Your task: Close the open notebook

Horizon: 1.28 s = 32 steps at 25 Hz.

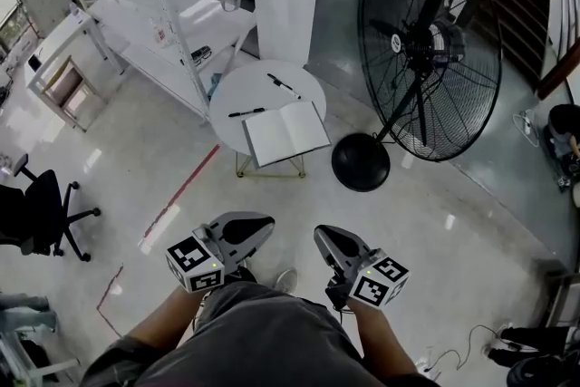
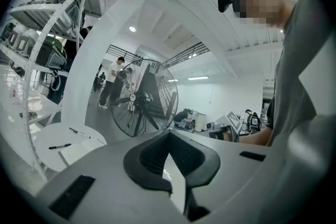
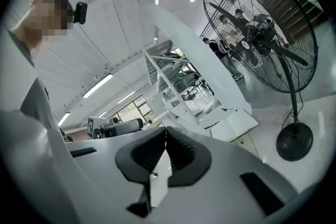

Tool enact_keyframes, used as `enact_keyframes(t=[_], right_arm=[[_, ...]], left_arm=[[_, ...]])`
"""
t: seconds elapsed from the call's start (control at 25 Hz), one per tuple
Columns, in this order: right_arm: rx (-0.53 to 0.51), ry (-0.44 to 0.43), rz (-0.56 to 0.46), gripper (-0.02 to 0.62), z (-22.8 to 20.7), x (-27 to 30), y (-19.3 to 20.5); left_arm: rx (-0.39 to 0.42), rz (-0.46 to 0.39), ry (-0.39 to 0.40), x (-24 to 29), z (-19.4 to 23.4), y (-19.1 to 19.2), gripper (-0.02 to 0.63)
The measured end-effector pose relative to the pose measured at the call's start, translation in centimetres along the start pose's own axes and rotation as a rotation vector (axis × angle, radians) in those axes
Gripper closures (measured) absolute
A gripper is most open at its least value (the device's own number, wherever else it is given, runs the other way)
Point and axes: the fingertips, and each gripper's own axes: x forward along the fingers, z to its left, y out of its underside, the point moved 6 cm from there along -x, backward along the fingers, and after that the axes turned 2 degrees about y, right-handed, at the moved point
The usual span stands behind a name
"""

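**Notebook [image 1: 285,132] being shown open on the round white bench [image 1: 225,91], with both tongs clenched on nothing.**

In the head view, the notebook is being seen in the upper middle of the frame, lying flat on the lower right part of the bench top with its blank pages facing up (two pens [image 1: 246,112] are lying just beside it, one to its left and one above it). The left tongs [image 1: 257,223] and the right tongs [image 1: 327,237] are being held side by side at the lower middle of the frame, well apart from the notebook, each with its jaws pressed together and empty. A large standing fan [image 1: 431,48] is being seen at the upper right, near the bench.
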Motion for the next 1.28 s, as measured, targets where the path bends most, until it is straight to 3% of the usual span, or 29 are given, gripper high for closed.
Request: enact_keyframes(t=[0.72,1.28], right_arm=[[0.003,0.009,0.004,0.574,-2.8,-0.3,-1.2],[0.010,0.034,0.033,0.574,-6.2,3.5,-2.7]], left_arm=[[0.010,-0.006,-0.011,2.4,1.1,-0.2,0.592],[-0.021,-0.006,-0.010,4.4,6.7,-0.3,0.592]])
